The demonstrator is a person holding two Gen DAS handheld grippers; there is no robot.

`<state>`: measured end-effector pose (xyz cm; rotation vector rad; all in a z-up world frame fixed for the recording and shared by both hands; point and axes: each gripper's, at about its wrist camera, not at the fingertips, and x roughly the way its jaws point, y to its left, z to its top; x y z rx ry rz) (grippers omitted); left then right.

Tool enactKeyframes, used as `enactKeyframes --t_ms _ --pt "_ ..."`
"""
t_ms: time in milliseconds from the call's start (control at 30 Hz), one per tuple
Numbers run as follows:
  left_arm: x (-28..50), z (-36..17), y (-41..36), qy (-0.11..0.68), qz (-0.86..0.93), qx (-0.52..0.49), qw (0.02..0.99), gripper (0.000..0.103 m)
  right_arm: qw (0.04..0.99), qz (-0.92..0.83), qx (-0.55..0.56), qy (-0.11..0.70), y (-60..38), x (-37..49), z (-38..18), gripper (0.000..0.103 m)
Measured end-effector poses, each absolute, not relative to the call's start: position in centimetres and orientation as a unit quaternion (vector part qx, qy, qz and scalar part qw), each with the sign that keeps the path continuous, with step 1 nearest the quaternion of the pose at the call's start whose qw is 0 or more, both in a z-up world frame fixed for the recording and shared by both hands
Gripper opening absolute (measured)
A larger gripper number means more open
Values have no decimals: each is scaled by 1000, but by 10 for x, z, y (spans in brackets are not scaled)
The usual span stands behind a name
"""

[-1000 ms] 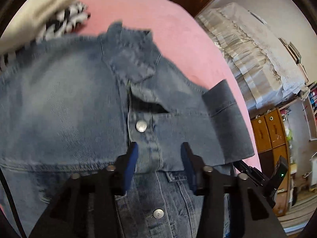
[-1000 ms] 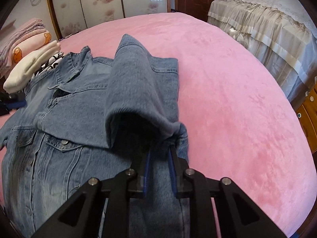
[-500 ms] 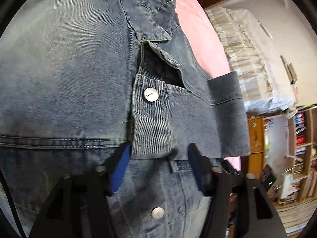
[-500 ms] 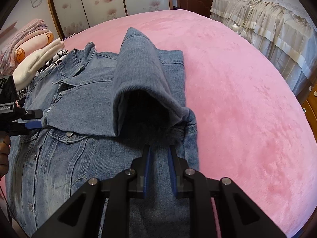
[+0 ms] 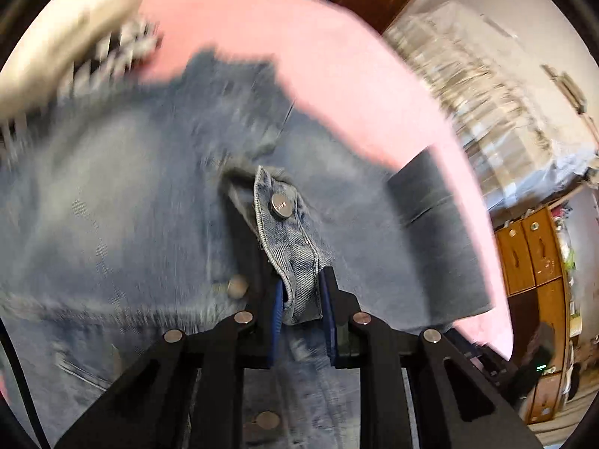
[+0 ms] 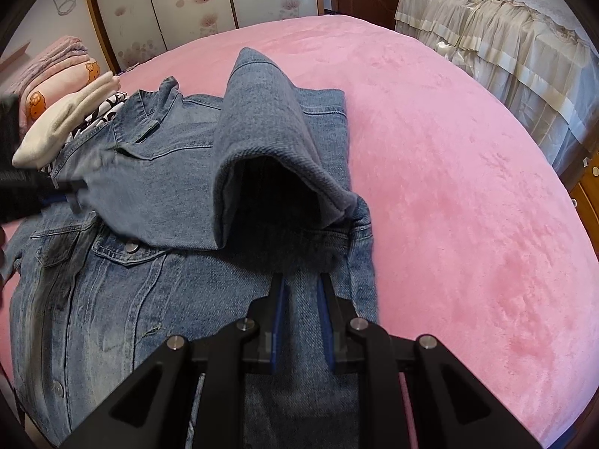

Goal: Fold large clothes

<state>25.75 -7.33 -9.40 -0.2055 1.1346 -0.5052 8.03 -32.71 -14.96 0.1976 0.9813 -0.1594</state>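
Denim jacket (image 6: 187, 194) lying on pink bed (image 6: 449, 149), sleeve folded across; left gripper (image 5: 301, 299), spread moments ago, now closing on button placket (image 5: 288, 247), lifting it; right gripper (image 6: 301, 299) pinching denim; fold progressing.

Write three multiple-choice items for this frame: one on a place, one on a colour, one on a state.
1. Where does the denim jacket lie?
A. on the pink bedspread
B. on the floor
C. on a chair

2. What colour are the fingers' pads on the left gripper?
A. red
B. blue
C. white

3. What is between the left gripper's fingers?
A. nothing
B. a sock
C. the jacket's button placket

Answers: 1 A, pink plush shows around the jacket. 2 B, blue strips line both fingers. 3 C, the stitched denim strip sits in the closing fingers.
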Motion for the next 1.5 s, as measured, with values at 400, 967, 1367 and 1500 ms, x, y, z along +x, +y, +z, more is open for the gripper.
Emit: enactKeyframes --t_ms 400,967,1367,1500 --pt "268 -24 1 463 -185 -21 867 21 878 -68 104 462 -326 84 -140 24" --pt "324 -130 73 554 -140 -177 801 61 883 -37 135 449 -355 143 -107 45" --pt "380 -165 35 597 -124 -137 781 29 824 -82 227 513 -428 272 -166 44" --pt "368 -148 1 565 -139 -44 812 12 840 -81 183 504 -424 269 -165 9"
